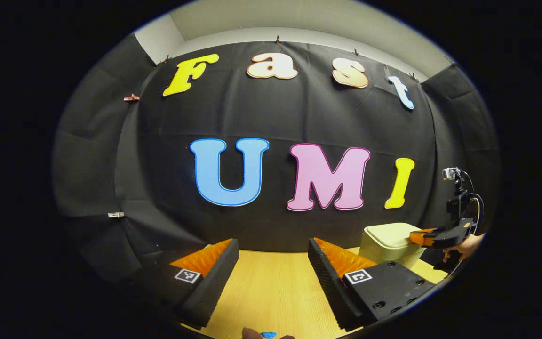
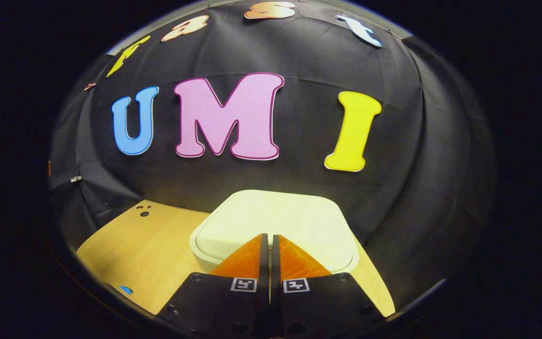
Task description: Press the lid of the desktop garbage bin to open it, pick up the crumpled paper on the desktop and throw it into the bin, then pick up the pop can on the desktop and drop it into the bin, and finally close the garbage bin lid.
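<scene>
The pale cream garbage bin (image 2: 233, 256) stands on the wooden table with its lid (image 2: 275, 216) down. My right gripper (image 2: 269, 236) is shut with nothing between its fingers, its tips over the near part of the lid; whether they touch it I cannot tell. In the left gripper view the bin (image 1: 386, 245) sits at the right, and the right gripper (image 1: 417, 237) reaches over its lid from the right, held by a hand (image 1: 466, 245). My left gripper (image 1: 273, 242) hangs open and empty above the table, left of the bin.
The light wooden table (image 2: 144, 249) runs left of the bin to the black cloth wall. A small blue object (image 2: 126, 289) lies near the table's front left edge. At the bottom edge, a blue and brownish shape (image 1: 266, 334) pokes in.
</scene>
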`<state>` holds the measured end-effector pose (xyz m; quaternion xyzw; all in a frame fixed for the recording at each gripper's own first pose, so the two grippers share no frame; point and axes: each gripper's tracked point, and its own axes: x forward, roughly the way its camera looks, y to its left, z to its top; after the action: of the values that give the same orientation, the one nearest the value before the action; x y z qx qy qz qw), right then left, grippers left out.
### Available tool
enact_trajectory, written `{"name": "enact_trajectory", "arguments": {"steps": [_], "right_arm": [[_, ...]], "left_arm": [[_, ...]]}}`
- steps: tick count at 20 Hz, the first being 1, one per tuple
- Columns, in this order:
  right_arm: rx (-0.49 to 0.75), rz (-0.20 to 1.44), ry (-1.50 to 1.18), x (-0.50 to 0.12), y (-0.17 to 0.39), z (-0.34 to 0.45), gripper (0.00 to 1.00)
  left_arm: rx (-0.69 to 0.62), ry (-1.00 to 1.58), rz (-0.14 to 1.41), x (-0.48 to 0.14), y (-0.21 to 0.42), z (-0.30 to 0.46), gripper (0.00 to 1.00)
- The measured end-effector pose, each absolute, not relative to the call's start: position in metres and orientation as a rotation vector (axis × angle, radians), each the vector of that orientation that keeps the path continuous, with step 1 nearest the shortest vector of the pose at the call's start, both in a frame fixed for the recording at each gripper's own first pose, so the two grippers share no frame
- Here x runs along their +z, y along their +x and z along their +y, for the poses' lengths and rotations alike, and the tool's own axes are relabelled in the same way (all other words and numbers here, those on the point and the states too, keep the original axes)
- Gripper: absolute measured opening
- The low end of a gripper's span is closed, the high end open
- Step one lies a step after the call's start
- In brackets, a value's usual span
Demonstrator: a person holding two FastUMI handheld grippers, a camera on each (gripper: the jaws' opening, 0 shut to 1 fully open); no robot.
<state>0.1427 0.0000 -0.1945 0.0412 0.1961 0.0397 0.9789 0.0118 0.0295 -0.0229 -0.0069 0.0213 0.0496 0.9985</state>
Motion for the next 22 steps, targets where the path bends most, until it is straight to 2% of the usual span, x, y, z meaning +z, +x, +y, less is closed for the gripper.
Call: {"name": "enact_trajectory", "arguments": {"steps": [3, 6, 13, 18, 20, 21, 22], "right_arm": [[0.043, 0.390, 0.071, -0.188, 0.141, -0.008, 0.06], [0.013, 0.317, 0.061, -0.168, 0.138, -0.015, 0.06], [0.005, 0.260, 0.037, -0.145, 0.128, -0.021, 0.08], [0.012, 0.246, 0.007, -0.135, 0.115, -0.019, 0.19], [0.028, 0.240, -0.009, -0.132, 0.106, -0.014, 0.24], [0.037, 0.240, -0.020, -0.130, 0.101, -0.011, 0.31], [0.048, 0.244, -0.026, -0.130, 0.095, -0.008, 0.33]], "left_arm": [[0.102, -0.006, 0.037, -0.021, 0.006, 0.033, 0.95], [0.105, -0.004, 0.040, -0.022, 0.001, 0.036, 0.95], [0.100, 0.005, 0.057, -0.027, -0.008, 0.039, 0.95], [0.084, 0.015, 0.063, -0.029, -0.013, 0.038, 0.95], [0.072, 0.011, 0.074, -0.033, -0.013, 0.038, 0.95], [0.066, 0.011, 0.079, -0.037, -0.014, 0.038, 0.95], [0.062, 0.014, 0.084, -0.039, -0.016, 0.039, 0.95]]}}
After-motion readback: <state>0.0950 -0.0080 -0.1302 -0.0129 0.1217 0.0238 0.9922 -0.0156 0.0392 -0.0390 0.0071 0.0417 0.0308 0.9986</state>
